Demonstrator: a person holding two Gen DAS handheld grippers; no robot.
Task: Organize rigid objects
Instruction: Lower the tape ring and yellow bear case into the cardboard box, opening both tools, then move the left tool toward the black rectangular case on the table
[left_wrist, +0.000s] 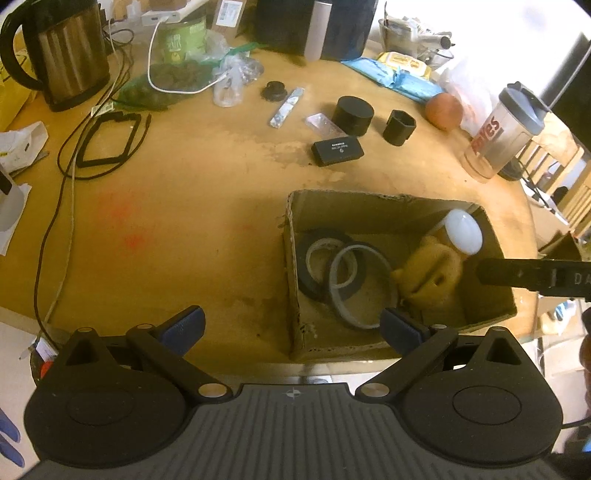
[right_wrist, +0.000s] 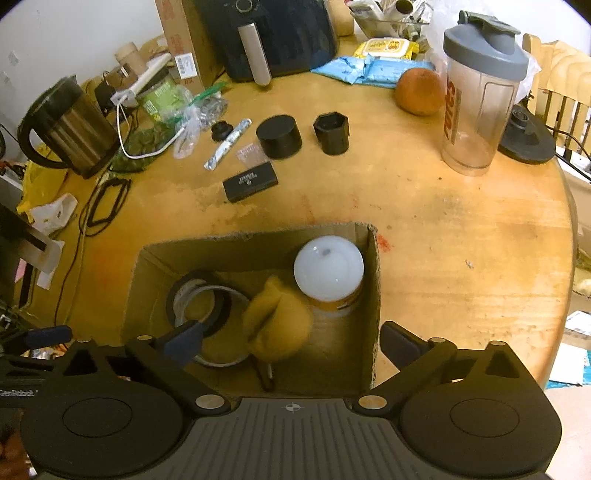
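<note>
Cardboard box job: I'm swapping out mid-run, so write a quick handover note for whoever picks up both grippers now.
Left gripper: open, empty, near the cardboard box.
Right gripper: open, empty, above the box.
Done: two tape rolls, a yellow piece and a white-lidded jar lie in the box.
Left: black round container, black cup-shaped holder and flat black case sit on the table.

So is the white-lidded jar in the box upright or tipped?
Upright: the white-lidded jar stands in the cardboard box corner, lid facing up.

hand-held gripper (right_wrist: 16, 393): "GenRobot" | shaker bottle (left_wrist: 496, 138): red lettering, partly legible | black case (left_wrist: 337, 150): unreadable print
</note>
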